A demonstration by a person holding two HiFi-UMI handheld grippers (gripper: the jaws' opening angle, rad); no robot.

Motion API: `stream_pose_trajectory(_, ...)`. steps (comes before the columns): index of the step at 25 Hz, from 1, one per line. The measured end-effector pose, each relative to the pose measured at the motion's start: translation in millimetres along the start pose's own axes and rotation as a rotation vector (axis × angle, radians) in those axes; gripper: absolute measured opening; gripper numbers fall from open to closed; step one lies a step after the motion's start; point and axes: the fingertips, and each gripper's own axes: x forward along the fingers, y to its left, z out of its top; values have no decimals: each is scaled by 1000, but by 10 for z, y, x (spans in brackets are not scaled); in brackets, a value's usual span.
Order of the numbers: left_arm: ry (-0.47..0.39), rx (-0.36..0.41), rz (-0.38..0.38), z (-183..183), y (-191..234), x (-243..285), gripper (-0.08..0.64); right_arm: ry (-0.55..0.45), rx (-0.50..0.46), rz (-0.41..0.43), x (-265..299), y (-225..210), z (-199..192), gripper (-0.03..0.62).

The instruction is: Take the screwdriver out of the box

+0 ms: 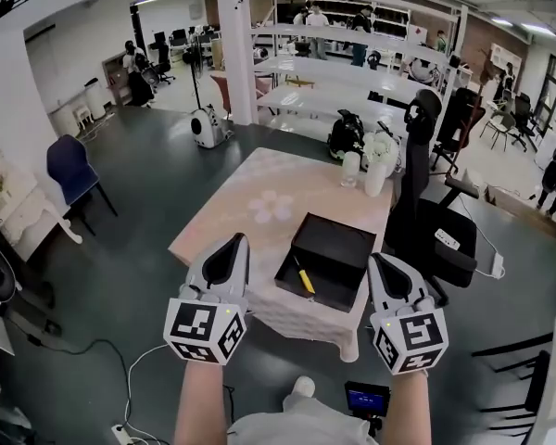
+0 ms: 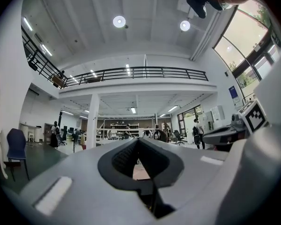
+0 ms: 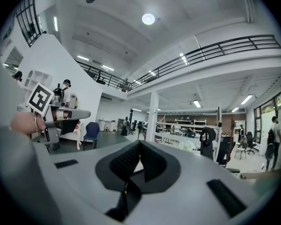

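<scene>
A black open box (image 1: 338, 245) lies on the low table (image 1: 250, 207) with the pale flowered cloth. Inside it, near its front left corner, rests the screwdriver (image 1: 304, 278) with a yellow handle. My left gripper (image 1: 233, 241) hovers in front of the table's near edge, left of the box, its jaws together and empty. The right gripper (image 1: 382, 260) is level with the box's right front corner, also shut on nothing. Both point level toward the table. In their own views the left gripper (image 2: 138, 142) and the right gripper (image 3: 139, 144) show jaws meeting at the tip.
A black office chair (image 1: 426, 221) stands close to the table's right side. White vases (image 1: 363, 170) stand at the table's far end. A blue chair (image 1: 69, 170) is off to the left. Cables and a small screen (image 1: 366, 399) lie on the floor near my feet.
</scene>
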Motion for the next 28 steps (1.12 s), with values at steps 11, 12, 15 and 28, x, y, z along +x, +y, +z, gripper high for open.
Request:
stream_pose_trajectory(11,56,-29,67,-408,428,799,3,52,38,91,935,-298,-194,6)
stream_pose_trajectory(12,55,-30,70,-423,455,841,3,60,62,103,999,-313,-221,8)
stream_pose_trajectory(15,59,-36,71,-492,537,941,3,78,93,134,1178,-305,-288,125)
stream_pose_trajectory(28,90,-52,7,-616,784,1161,3,101,179,116,1498,-268,-328,351)
